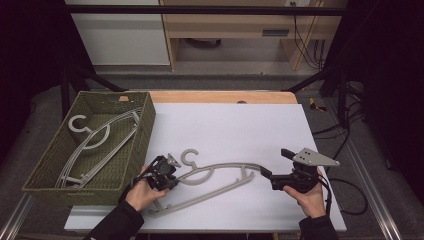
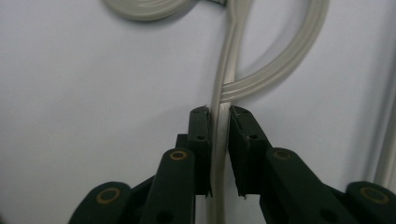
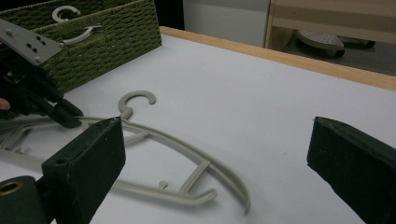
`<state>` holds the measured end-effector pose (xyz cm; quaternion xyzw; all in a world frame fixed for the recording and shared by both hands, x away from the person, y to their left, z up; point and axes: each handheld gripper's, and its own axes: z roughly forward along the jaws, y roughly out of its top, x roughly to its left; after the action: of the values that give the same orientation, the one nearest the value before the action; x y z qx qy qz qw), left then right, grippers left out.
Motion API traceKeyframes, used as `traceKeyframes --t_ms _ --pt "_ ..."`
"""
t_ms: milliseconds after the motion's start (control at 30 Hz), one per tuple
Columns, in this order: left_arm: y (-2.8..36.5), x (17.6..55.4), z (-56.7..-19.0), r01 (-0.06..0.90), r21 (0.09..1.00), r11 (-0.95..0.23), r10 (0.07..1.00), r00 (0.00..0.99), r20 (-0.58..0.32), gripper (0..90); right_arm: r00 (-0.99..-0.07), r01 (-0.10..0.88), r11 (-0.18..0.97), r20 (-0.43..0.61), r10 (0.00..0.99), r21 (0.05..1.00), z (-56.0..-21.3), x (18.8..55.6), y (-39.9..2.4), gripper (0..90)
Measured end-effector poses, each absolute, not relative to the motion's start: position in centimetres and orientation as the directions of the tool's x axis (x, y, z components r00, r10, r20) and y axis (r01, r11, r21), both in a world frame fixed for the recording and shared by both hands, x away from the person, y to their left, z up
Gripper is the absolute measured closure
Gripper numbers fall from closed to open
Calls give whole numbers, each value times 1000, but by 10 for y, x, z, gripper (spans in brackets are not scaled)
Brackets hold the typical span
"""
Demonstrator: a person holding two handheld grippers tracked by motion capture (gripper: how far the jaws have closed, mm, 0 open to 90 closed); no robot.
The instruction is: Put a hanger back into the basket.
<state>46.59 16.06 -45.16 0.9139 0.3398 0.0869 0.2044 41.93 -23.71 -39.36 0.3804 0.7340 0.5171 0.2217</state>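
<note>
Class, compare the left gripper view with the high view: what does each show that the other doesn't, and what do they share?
Left gripper view alone: the pads pressing on the hanger's thin bar, seen close up.
High view alone: the green woven basket with more hangers inside, the right gripper with jaws apart near the hanger's other end, and both hands.
Shared: the grey hanger on the white table.

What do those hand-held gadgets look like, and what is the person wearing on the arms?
Both are black, angular tools. The left gripper and the right gripper each carry a grey three-cornered plate with small holes on top. Each ends in two flat black jaws on arms with brass-coloured pivot rings. A black cable loops away from the right one. Both sleeves are dark.
</note>
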Motion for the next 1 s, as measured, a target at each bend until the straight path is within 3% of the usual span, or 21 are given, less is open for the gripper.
traceKeyframes --t_ms 267,367,533,667,1000 --pt "160 462 -451 602 420 -679 666 746 6 800 -615 327 174 70 786 929 -392 418 -238 48" --pt "160 462 -451 593 410 -693 647 762 -8 731 -615 325 177 66 786 929 -393 419 -238 48" --pt "160 459 -449 605 377 -701 654 757 0 721 -618 325 177 67 784 929 -392 418 -238 48" --pt "163 457 -450 636 372 -676 680 733 -17 730 -614 326 172 70 786 930 -392 418 -238 48" --pt "153 446 -450 646 379 -662 714 698 57 819 -617 328 176 69 784 928 -392 418 -235 47"
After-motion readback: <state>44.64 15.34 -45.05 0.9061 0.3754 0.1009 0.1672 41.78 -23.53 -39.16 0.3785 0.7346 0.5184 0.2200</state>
